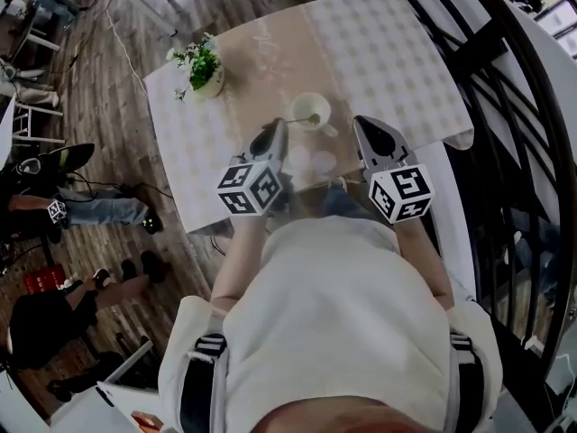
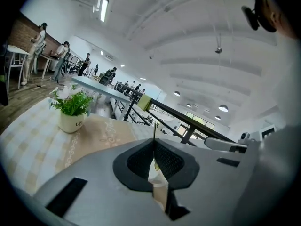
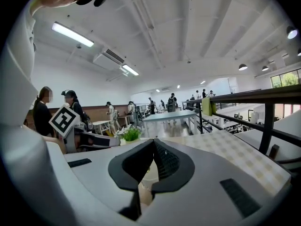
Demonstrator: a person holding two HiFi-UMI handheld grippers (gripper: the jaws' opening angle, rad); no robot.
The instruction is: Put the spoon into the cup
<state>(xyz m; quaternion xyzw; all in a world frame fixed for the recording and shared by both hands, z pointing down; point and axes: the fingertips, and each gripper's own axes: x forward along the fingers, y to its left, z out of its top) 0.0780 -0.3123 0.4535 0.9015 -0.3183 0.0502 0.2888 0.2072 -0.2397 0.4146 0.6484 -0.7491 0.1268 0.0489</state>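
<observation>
table: rectangular table (image 1: 397, 52) under a pale checked cloth with a beige runner down the middle. The near edge is cut off by the person's torso.
left gripper: grey two-jaw gripper with a marker cube (image 2: 154, 142). Jaws are pressed together tip to tip. The tips sit just beside the cup's near-left side.
right gripper: matching grey gripper (image 3: 153, 141). Jaws are also together with nothing between them. It sits right of the cup, apart from it.
plant: small green plant in a white pot (image 1: 204, 69), far-left on the cloth, well apart from the grippers.
cup: white ceramic cup (image 1: 325, 106), upright on the runner, just beyond the two grippers. I'd judge it rigid and chippable, and light enough to skid if bumped.
spoon: thin metal-looking spoon (image 1: 304, 120). It looks to be lying in the cup already, bowl inside, handle out over the left rim toward the left gripper.
spoon handling: my read is stiff, light and slick. Pinch across the flat of the handle, well back from the bowl. A hold at the very end would likely let it pivot, and a dropped bowl could tip the cup.
unclear: in the head view I can't tell whether the handle end touches the left tips. The left gripper view shows a thin sliver rising from the closed seam, and I can't tell whether that's a jaw edge or the handle. Both gripper views hide the cup behind their own jaws, with only pale slivers showing through the gaps.
</observation>
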